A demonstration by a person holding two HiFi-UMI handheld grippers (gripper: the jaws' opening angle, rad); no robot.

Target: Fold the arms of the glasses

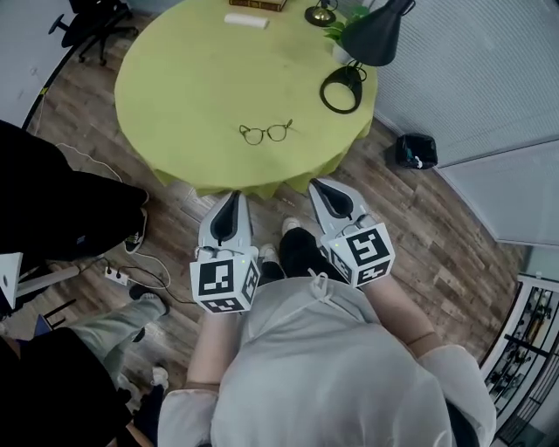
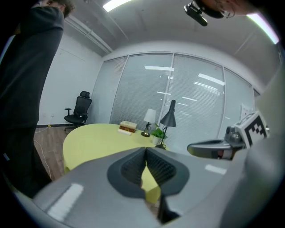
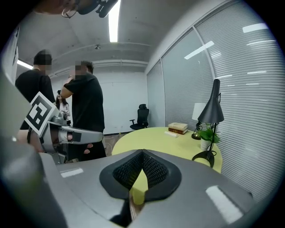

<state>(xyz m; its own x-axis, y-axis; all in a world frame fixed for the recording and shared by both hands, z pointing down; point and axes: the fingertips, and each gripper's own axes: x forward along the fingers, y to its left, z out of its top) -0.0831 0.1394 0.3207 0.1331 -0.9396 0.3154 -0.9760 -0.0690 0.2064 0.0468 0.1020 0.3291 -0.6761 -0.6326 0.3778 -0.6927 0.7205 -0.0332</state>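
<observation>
A pair of thin dark-rimmed glasses (image 1: 266, 133) lies with its arms spread near the front edge of the round yellow-green table (image 1: 192, 96). Both grippers hover over the floor just short of that edge, pointing at the table. My left gripper (image 1: 234, 197) is shut with nothing in it, below and left of the glasses. The right gripper (image 1: 317, 186) is also shut and empty, below and right of them. The left gripper view shows its jaw tips (image 2: 145, 149) meeting, and in the right gripper view the jaw tips (image 3: 142, 152) meet too. Neither gripper view shows the glasses.
A black desk lamp (image 1: 371, 35), a small plant (image 1: 342, 26), a small table lamp (image 1: 320, 13), books (image 1: 258, 4) and a white bar (image 1: 246, 21) sit at the table's far side. A black bag (image 1: 415, 150) lies on the floor at right. People stand at left (image 1: 52, 209); an office chair (image 1: 92, 22) is beyond.
</observation>
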